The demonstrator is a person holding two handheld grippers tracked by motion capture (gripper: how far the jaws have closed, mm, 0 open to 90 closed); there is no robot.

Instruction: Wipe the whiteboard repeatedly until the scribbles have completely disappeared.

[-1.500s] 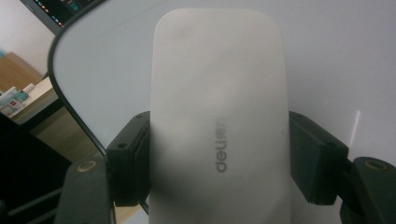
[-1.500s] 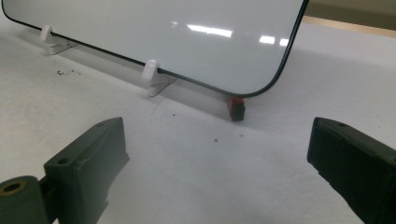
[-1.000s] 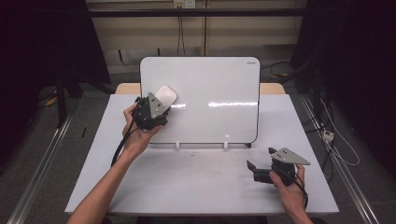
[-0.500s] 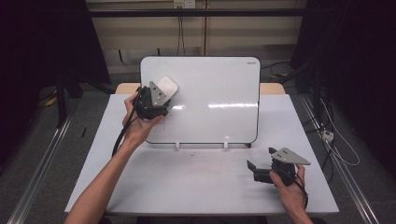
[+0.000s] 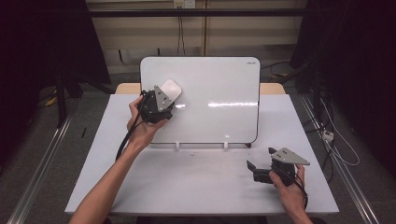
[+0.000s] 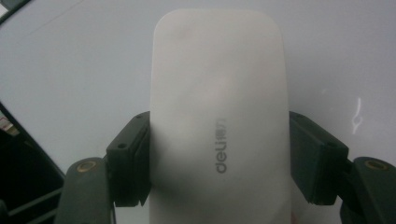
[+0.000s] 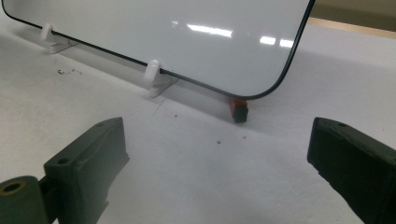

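Observation:
A white board eraser [image 5: 171, 89] [image 6: 219, 116] is clamped between the jaws of my left gripper [image 5: 164, 97] [image 6: 219, 158] and lies flat against the upper left part of the whiteboard [image 5: 219, 98]. That board stands upright on small white feet [image 5: 178, 146] at the back of the table. My right gripper [image 5: 254, 167] [image 7: 219, 154] rests low on the table at the front right, jaws wide open with nothing between them. It faces the board's lower right corner [image 7: 273, 88], where a small red and black object [image 7: 239, 110] lies.
The white table [image 5: 196, 186] reaches to the front edge between both forearms. Cables [image 5: 331, 135] trail on the floor to the right. A dark frame and rail [image 5: 42, 154] run along the left side.
My left gripper has shifted the eraser slightly up and to the right across the board. The right gripper has stayed still.

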